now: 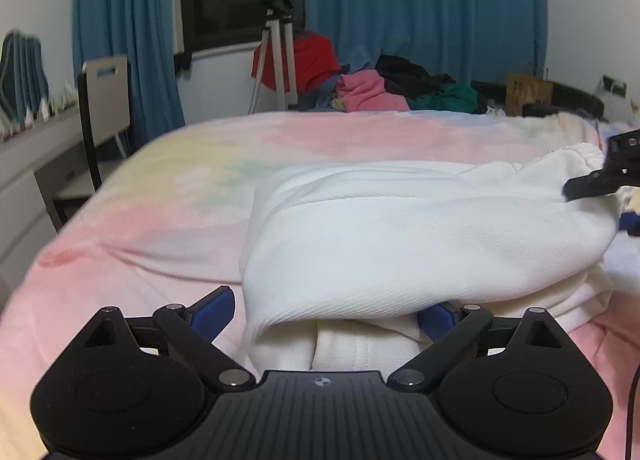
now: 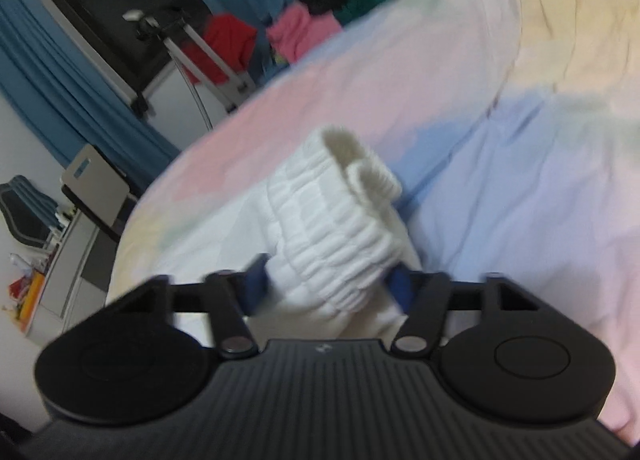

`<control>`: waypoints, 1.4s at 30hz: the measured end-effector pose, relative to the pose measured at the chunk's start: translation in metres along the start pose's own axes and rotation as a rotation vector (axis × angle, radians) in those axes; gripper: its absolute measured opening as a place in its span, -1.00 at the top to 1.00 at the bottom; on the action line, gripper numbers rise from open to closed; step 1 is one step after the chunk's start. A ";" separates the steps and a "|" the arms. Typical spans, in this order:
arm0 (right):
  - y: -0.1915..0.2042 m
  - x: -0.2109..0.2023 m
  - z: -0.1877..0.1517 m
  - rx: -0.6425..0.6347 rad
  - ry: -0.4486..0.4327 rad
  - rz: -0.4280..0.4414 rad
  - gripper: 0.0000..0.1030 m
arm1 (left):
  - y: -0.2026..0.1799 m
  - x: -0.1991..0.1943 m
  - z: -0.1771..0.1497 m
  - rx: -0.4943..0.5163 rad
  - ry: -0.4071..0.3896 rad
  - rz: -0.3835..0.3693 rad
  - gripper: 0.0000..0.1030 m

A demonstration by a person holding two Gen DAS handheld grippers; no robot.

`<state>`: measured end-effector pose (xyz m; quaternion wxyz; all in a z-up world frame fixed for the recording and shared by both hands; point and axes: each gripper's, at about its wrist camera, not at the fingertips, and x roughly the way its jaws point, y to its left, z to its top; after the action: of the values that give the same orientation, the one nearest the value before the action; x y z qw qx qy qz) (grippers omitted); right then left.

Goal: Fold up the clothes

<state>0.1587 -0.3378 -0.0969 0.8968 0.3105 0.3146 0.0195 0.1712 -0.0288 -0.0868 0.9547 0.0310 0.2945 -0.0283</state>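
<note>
On the pastel tie-dye bedspread (image 1: 168, 220), pink, yellow and pale blue, lies the white ribbed knit garment (image 1: 400, 244), bunched in soft folds near the bed's near edge and stretching toward its right side. I have my left gripper (image 1: 326, 314) low at that near edge with its jaws standing wide; the garment's folded end sits between the blue pads (image 1: 212, 310), but the left pad is clear of the cloth and I see no pinch. My right gripper (image 2: 328, 286) is at the garment's other end, toward the right side of the bed, its jaws half closed around the gathered elastic cuff (image 2: 340, 220). Both blue pads touch the cuff there, so I read it as held, though that view is blurred. In the left wrist view the right gripper's black finger (image 1: 592, 182) shows resting on the white fabric. Along the far edge of the bed sits a heap of clothes (image 1: 384, 92), red, pink, black and green. Behind it hang blue curtains (image 1: 420, 20), with a silver tripod (image 1: 276, 56) before a dark window.
</note>
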 end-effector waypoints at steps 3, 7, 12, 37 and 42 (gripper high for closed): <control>-0.004 -0.007 0.008 0.015 -0.052 0.030 0.07 | 0.007 -0.010 -0.004 -0.036 0.004 -0.014 -0.88; -0.018 0.001 0.011 0.058 -0.036 0.002 0.05 | 0.015 -0.042 -0.033 -0.098 0.036 -0.027 -0.90; -0.039 0.019 0.005 0.141 0.038 -0.053 -0.79 | 0.025 -0.048 -0.050 -0.160 0.062 -0.041 -0.95; -0.022 0.023 -0.010 0.133 0.084 -0.023 -0.18 | 0.061 -0.054 -0.049 -0.276 0.260 -0.249 -0.93; -0.002 0.005 -0.003 0.019 -0.016 -0.023 0.00 | 0.085 -0.079 -0.043 -0.359 0.181 -0.353 -0.99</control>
<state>0.1608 -0.3368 -0.1023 0.8965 0.3153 0.3112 0.0036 0.0883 0.0619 -0.0744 0.8949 -0.1882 0.3799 -0.1390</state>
